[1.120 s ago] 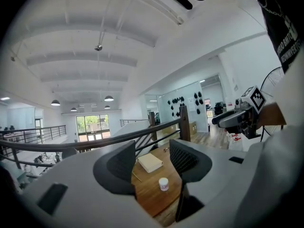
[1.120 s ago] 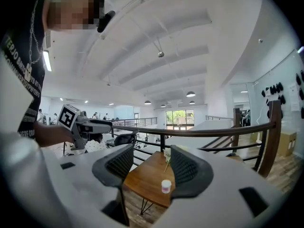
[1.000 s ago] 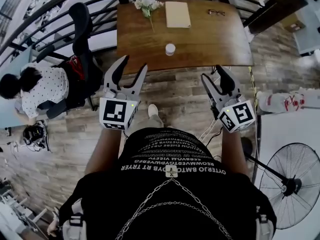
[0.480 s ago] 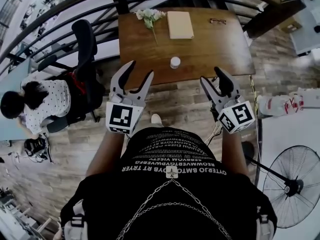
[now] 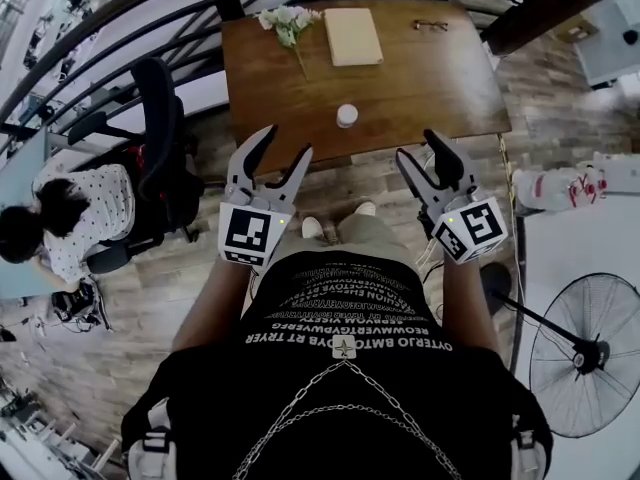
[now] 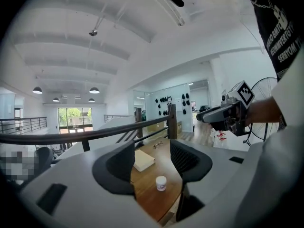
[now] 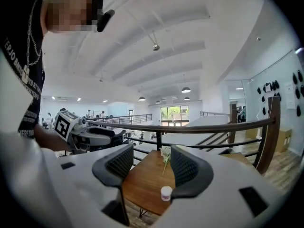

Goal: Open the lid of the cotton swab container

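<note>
The cotton swab container (image 5: 347, 115) is a small white round tub with its lid on, standing near the front edge of the wooden table (image 5: 420, 83). My left gripper (image 5: 283, 148) hovers at that front edge, left of the tub and apart from it. Its jaws are open, have just widened a little, and nothing is between them. My right gripper (image 5: 417, 148) is open and empty too, at the edge right of the tub. In the left gripper view the tub (image 6: 161, 183) shows through the gap of the left gripper (image 6: 152, 158). In the right gripper view the tub (image 7: 166, 193) stands by the right finger of that gripper (image 7: 151, 165).
White flowers (image 5: 285, 20), a tan book (image 5: 352, 35) and glasses (image 5: 432, 25) lie at the table's far side, by a dark railing (image 5: 120, 28). A black office chair (image 5: 160, 118) and a seated person (image 5: 60, 208) are at left. A floor fan (image 5: 590, 353) stands at right.
Both grippers have moved forward toward the table's front edge, their tips now near it. The tub sits closer to the fingertips in the head view.
</note>
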{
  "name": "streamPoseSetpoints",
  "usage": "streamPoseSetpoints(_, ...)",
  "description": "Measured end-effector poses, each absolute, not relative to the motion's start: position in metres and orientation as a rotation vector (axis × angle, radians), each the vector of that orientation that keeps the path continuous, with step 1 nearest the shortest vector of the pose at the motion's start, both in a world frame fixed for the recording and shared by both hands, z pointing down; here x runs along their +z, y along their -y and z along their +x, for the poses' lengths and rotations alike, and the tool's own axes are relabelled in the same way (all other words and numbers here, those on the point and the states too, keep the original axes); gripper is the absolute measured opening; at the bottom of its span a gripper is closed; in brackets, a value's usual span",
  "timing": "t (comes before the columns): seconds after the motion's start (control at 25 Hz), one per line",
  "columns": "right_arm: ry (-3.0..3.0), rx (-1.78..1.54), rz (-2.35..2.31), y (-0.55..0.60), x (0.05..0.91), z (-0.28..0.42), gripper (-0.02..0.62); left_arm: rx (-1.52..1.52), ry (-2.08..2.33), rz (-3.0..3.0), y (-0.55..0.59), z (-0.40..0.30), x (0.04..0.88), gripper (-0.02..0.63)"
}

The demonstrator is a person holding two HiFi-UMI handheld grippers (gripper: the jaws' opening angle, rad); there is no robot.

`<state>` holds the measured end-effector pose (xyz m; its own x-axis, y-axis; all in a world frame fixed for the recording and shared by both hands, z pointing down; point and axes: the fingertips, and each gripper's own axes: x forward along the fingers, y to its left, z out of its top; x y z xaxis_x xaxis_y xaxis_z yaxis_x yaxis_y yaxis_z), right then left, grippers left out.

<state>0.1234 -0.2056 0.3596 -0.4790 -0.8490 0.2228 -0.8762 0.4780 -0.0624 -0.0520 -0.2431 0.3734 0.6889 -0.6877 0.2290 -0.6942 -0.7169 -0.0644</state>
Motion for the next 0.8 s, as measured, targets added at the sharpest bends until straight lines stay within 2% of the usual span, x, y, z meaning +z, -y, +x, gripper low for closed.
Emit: streamPoseSetpoints(0.8,2.615,0.464,1.357,0.276,0.435,0.137,0.233,0.535,1.085,2.774,0.276,-0.006,0.497,0.245)
